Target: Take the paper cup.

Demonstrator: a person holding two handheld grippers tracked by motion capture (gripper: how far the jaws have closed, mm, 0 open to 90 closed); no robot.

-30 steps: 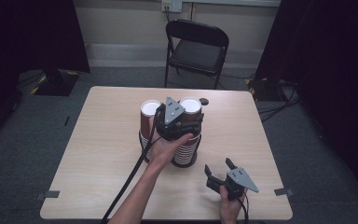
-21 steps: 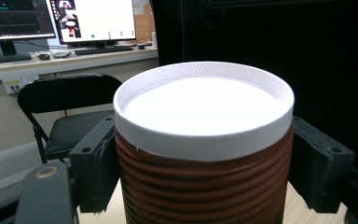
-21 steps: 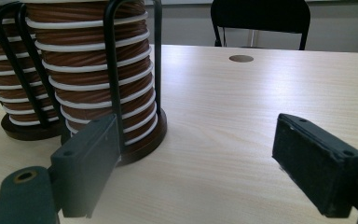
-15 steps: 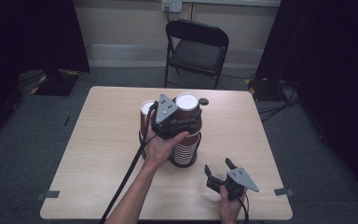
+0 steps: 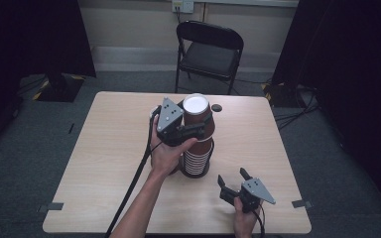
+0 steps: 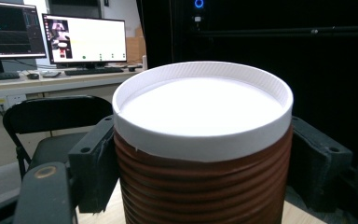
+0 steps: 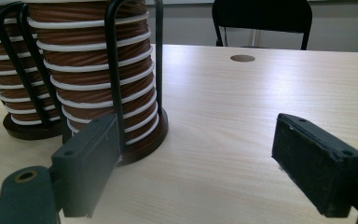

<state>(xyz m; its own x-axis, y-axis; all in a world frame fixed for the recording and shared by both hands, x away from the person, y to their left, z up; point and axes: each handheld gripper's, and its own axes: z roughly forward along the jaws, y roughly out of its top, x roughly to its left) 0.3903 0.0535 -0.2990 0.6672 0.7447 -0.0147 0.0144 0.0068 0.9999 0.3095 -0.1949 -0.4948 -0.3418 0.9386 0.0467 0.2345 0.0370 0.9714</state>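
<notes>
Fingers of the left gripper clamp the upright cup directly above the stack; the right gripper rests open nearby.

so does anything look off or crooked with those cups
Nothing looks spilled or damaged. The top brown cup sits raised above the stack in its wire holder, but that is because the left gripper is shut on it. Its white rim looks whole. The right gripper rests open on the table.
</notes>
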